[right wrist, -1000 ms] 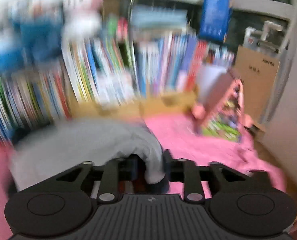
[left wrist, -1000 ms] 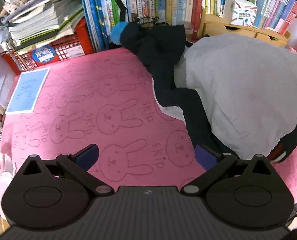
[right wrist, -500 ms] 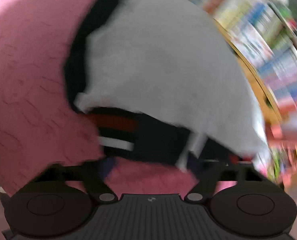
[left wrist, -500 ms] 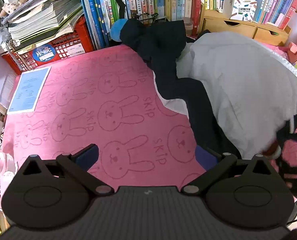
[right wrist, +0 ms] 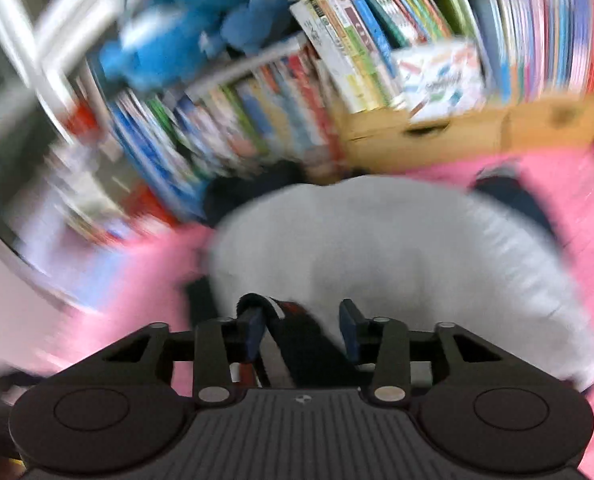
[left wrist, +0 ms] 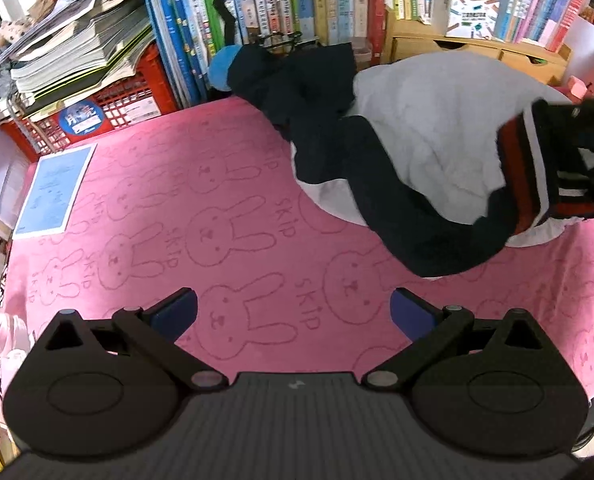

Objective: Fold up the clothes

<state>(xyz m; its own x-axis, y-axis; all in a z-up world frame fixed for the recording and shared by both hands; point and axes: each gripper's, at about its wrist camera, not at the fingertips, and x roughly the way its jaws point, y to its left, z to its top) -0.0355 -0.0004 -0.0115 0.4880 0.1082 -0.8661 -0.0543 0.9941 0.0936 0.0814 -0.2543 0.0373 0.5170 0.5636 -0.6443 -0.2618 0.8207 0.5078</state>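
A dark navy jacket with a pale grey lining [left wrist: 437,128] lies crumpled at the back right of the pink bunny cloth [left wrist: 217,200]. One navy sleeve [left wrist: 397,208] trails toward the front. Its red, white and black striped hem [left wrist: 525,168] is raised over the lining at the right edge. There my right gripper [left wrist: 589,120] shows only as a dark blur. The blurred right wrist view has that gripper [right wrist: 301,320] shut on the striped hem [right wrist: 293,332], above the grey lining [right wrist: 417,248]. My left gripper [left wrist: 295,312] hovers open over bare cloth, left of the jacket.
Books [left wrist: 297,0] line the back. A red crate [left wrist: 109,108] under stacked magazines stands at the back left. A wooden drawer box [left wrist: 449,46] sits behind the jacket. A blue sheet [left wrist: 53,192] lies at the left edge, a blue cap [left wrist: 221,70] by the collar.
My right gripper let go of the grey fabric, stood open over the striped hem, then closed on it and lifted it over the lining. The left gripper has barely moved.
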